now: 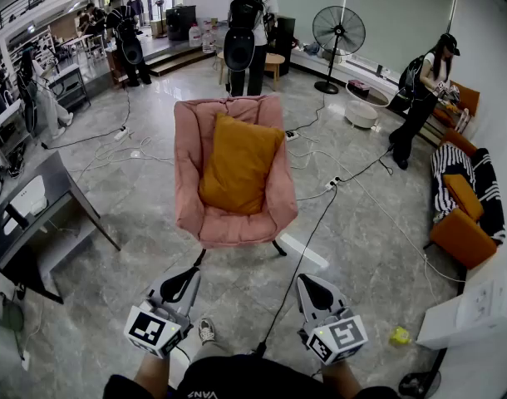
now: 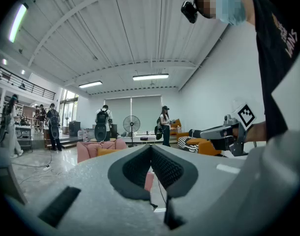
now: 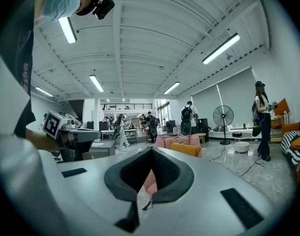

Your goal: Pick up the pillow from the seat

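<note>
A mustard-yellow pillow [image 1: 238, 163] leans upright against the back of a pink padded chair [image 1: 189, 196] in the middle of the floor. It also shows in the left gripper view as the pillow [image 2: 106, 151] and in the right gripper view as the pillow [image 3: 186, 149]. My left gripper [image 1: 189, 279] and right gripper [image 1: 307, 283] hang low in the head view, well short of the chair, both shut and empty. The left gripper [image 2: 151, 149] and right gripper [image 3: 151, 152] point level toward the chair.
A black cable [image 1: 299, 264] runs across the grey floor between my grippers toward the chair. A grey desk [image 1: 25, 214] stands at the left, orange and striped sofas [image 1: 465, 198] at the right. Several people and a standing fan [image 1: 337, 36] are farther back.
</note>
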Demonstrator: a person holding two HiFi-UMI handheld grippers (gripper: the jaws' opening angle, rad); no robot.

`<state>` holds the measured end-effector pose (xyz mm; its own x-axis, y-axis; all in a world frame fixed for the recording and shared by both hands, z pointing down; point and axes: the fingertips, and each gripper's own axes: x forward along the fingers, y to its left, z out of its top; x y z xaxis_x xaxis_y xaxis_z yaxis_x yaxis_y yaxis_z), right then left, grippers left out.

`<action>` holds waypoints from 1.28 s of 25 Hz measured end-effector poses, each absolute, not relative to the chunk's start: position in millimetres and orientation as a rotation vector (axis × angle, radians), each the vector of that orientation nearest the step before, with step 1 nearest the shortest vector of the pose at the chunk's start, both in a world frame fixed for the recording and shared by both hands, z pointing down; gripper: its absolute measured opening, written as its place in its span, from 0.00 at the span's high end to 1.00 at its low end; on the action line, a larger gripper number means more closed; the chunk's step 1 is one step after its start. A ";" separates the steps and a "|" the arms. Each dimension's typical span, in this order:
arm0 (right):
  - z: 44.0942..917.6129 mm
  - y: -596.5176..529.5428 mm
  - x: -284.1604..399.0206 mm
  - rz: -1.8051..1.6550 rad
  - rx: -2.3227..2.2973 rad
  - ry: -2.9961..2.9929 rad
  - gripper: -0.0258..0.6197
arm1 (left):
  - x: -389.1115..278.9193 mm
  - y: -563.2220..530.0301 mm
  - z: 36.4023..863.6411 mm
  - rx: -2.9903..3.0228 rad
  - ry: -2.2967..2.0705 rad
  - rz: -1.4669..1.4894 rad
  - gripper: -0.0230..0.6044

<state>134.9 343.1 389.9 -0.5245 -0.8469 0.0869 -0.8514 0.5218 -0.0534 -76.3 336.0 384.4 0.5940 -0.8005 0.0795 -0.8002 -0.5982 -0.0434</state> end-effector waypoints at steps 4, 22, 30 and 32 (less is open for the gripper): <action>393.9 348.2 136.7 0.145 1.510 -2.694 0.96 | -75.5 340.0 390.7 -2.822 1.417 -0.150 0.93; 406.2 313.7 104.0 0.265 1.565 -2.691 0.96 | -109.3 313.2 409.3 -2.915 1.343 -0.086 0.92; 407.1 270.1 71.8 0.361 1.677 -2.647 0.56 | -133.8 256.6 413.5 -3.016 1.208 -0.064 0.55; 407.2 258.6 61.2 0.367 1.703 -2.637 0.56 | -142.4 243.6 412.7 -3.028 1.167 -0.073 0.52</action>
